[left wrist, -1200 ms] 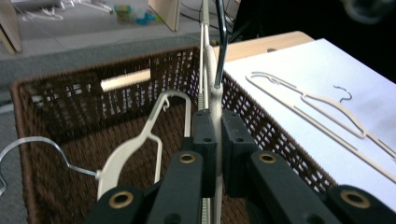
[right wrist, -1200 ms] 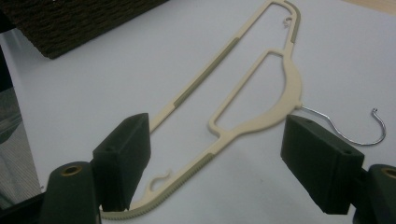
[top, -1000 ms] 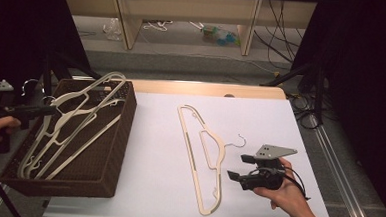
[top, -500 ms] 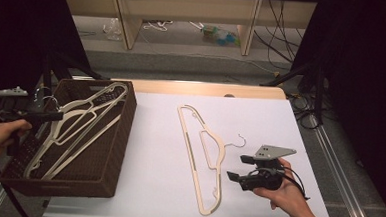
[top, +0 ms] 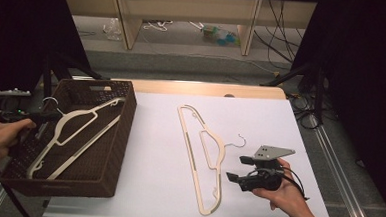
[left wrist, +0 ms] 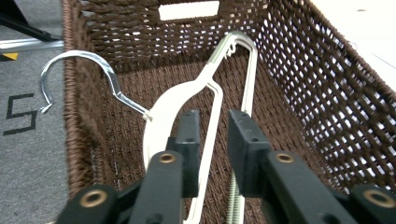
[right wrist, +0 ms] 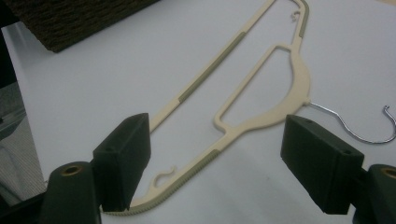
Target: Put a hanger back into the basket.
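A cream plastic clothes hanger with a metal hook lies tilted inside the brown wicker basket, its hook reaching over the basket's left wall and its far shoulder resting toward the back wall. The left gripper holds this hanger near its neck: the jaws stand close together with the thin cream bar running between them, pinched or very nearly so. The basket sits at the left end of the white worktop. A second cream hanger lies flat on the worktop, well apart from the basket, with its wire hook pointing toward the right gripper. That gripper rests just beside the second hanger, low over the worktop, its jaws spread wide and holding nothing; in its own view the hanger's neck lies between and beyond them.
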{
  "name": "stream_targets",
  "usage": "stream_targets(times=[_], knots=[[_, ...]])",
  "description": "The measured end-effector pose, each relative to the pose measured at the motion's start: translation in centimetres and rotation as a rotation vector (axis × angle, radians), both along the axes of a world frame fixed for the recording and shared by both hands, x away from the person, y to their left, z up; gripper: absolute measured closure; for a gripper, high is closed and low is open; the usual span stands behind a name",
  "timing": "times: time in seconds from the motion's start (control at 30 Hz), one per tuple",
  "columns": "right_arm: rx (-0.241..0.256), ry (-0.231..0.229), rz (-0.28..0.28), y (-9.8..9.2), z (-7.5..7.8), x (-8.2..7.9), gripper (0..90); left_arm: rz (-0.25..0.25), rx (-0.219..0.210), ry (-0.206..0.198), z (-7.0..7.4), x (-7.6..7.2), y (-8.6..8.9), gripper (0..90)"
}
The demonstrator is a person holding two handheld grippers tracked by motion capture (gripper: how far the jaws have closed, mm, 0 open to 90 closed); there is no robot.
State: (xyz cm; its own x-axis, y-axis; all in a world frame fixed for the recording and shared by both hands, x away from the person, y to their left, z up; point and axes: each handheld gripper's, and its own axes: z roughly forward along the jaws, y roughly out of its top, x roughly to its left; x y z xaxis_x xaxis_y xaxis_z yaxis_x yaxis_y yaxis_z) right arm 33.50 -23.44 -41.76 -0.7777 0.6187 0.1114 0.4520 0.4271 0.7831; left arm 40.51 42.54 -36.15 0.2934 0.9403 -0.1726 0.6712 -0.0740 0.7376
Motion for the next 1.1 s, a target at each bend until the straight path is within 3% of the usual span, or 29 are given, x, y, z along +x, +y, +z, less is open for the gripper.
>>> stream_targets(times=[0.27, 0.3, 0.33, 0.47, 0.57, 0.6, 0.63, 0.7, 0.8, 0.83, 0.9, 0.97, 1.0, 1.1], knots=[[-0.018, 0.02, -0.009, 0.4, -0.2, -0.1, 25.0, -0.034, -0.014, -0.128, 2.6, -3.0, -2.4, 61.7], [-0.019, 0.022, -0.008, 0.5, -0.2, -0.1, 25.0, -0.034, -0.014, -0.128, 2.6, -3.0, -2.4, 60.8], [-0.023, 0.012, -0.004, 0.5, -0.3, 0.0, 25.0, -0.047, -0.016, -0.164, 3.3, -3.8, -2.9, 60.5], [-0.021, 0.014, -0.006, 0.5, -0.3, -0.1, 25.1, -0.049, -0.022, -0.199, 4.5, -5.1, -3.8, 55.9], [-0.022, 0.019, -0.006, 0.6, -0.3, -0.1, 25.0, -0.096, -0.128, -0.249, 5.7, -6.8, -5.8, 52.6], [-0.02, 0.025, -0.005, 0.6, -0.3, -0.1, 25.0, -0.096, -0.128, -0.249, 5.7, -6.8, -5.8, 51.5], [-0.02, 0.025, -0.006, 0.6, -0.3, -0.1, 25.1, -0.145, -0.17, -0.255, 5.7, -7.7, -7.6, 51.4], [-0.024, 0.017, -0.007, 0.7, -0.4, -0.1, 25.0, -0.182, -0.161, -0.262, 5.5, -8.4, -9.5, 49.7], [-0.023, 0.029, -0.002, 0.8, -0.4, -0.2, 25.0, -0.243, -0.18, -0.26, 5.1, -9.5, -12.3, 45.2], [-0.027, 0.027, -0.001, 0.8, -0.4, -0.1, 25.1, -0.243, -0.18, -0.26, 5.1, -9.5, -12.3, 44.3], [-0.029, 0.033, -0.006, 0.9, -0.4, -0.1, 25.1, -0.325, -0.178, -0.253, 4.3, -10.1, -14.4, 42.6], [-0.032, 0.023, -0.009, 0.9, -0.5, -0.1, 25.1, -0.339, -0.212, -0.236, 3.5, -10.6, -16.3, 40.2], [-0.036, 0.023, -0.001, 0.9, -0.5, -0.1, 25.1, -0.339, -0.212, -0.236, 3.5, -10.6, -16.3, 39.0], [-0.041, 0.033, -0.01, 1.1, -0.5, -0.2, 25.1, -0.396, -0.168, -0.266, 2.2, -11.3, -18.9, 37.7]])
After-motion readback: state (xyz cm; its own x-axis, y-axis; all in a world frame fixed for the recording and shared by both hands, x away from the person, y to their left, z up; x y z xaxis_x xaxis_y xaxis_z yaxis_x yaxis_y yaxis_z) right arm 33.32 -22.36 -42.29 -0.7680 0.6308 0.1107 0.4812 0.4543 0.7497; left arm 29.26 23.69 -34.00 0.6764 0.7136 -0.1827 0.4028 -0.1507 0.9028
